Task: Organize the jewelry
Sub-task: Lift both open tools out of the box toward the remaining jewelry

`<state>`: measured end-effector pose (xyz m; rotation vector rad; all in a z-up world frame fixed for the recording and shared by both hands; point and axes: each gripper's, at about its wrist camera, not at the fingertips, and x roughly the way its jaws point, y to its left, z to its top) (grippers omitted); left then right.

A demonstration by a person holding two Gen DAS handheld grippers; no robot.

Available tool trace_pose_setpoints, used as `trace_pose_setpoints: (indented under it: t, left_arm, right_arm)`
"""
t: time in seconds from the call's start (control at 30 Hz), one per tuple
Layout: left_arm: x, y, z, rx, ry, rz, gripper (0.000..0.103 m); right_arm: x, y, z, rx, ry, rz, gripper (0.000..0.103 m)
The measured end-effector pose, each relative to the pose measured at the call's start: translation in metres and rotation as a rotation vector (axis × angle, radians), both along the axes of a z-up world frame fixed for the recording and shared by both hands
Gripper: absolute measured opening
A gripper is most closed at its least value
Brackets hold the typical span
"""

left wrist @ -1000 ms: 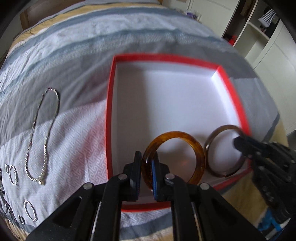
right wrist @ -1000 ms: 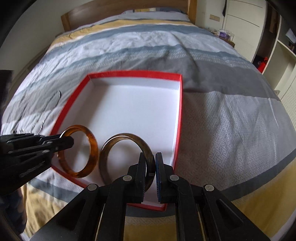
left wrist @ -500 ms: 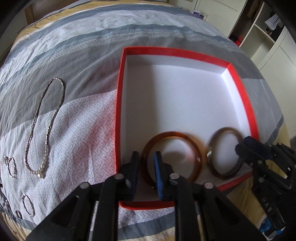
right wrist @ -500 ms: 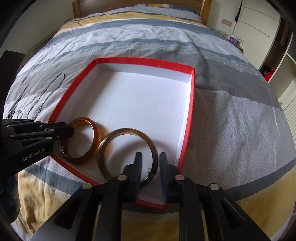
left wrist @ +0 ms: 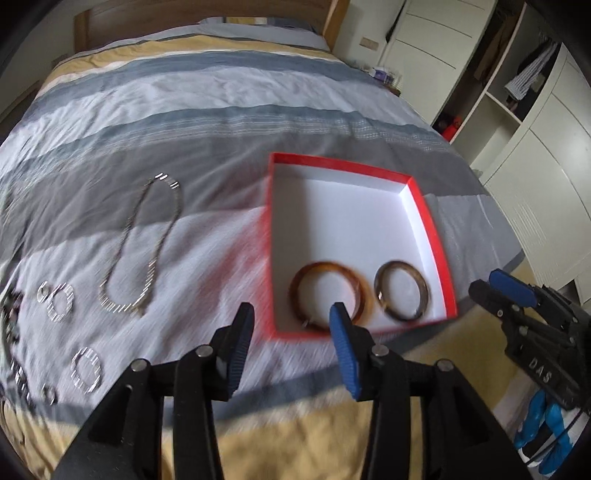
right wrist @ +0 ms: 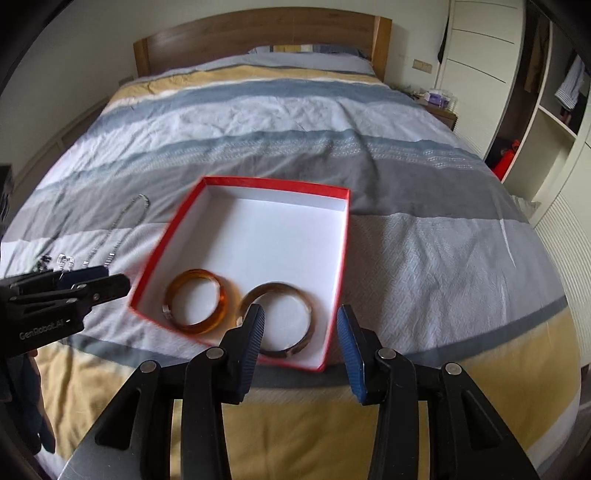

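Note:
A shallow red box [left wrist: 432, 229] with a white floor lies on the striped bed cover. Two bangles lie flat side by side at its near end: an amber one [left wrist: 325, 265] and a darker brown one [left wrist: 380, 295]. My left gripper [left wrist: 291, 314] hovers above and short of the box's near left corner. Its jaws are opening and nothing is between them. My right gripper [right wrist: 301, 314] hangs above the brown bangle [right wrist: 273, 286]. Its jaws are opening too, clear of the ring. The amber bangle [right wrist: 221, 295] lies just left of it.
A silver necklace [left wrist: 127, 236] lies on the cover left of the box. Several small silver hoops [left wrist: 70, 295] lie nearer the bed's left edge. A wooden headboard [right wrist: 258, 29] stands at the far end. White wardrobes and shelves [right wrist: 546, 122] stand to the right.
Both grippers were shut on their bangles, held upright in the box. They have let go, opened and pulled up and back. Both bangles now lie flat on the box floor.

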<state>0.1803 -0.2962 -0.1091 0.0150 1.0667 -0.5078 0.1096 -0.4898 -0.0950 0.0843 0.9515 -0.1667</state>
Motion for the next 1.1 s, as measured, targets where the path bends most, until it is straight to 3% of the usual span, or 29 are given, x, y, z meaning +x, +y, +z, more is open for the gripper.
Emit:
trace_pose_setpoints:
  t: [0.3, 0.77, 0.93, 1.1]
  left_arm:
    - [-0.048, 0.127, 0.003, 0.050, 0.021, 0.139, 0.041]
    - [-0.091, 0.352, -0.006, 0.113, 0.051, 0.467, 0.041]
    - [-0.087, 0.403, -0.018, 0.119, 0.057, 0.526, 0.041]
    - [-0.069, 0.425, -0.043, 0.094, 0.107, 0.551, 0.041]
  right_arm:
    - [-0.031, 0.078, 0.008, 0.095, -0.012, 0.043, 0.041]
    - [-0.031, 0.251, -0.003, 0.192, 0.019, 0.288, 0.041]
    - [-0.021, 0.297, -0.007, 0.202, 0.025, 0.348, 0.041]
    - [-0.006, 0.327, -0.024, 0.218, 0.044, 0.393, 0.041]
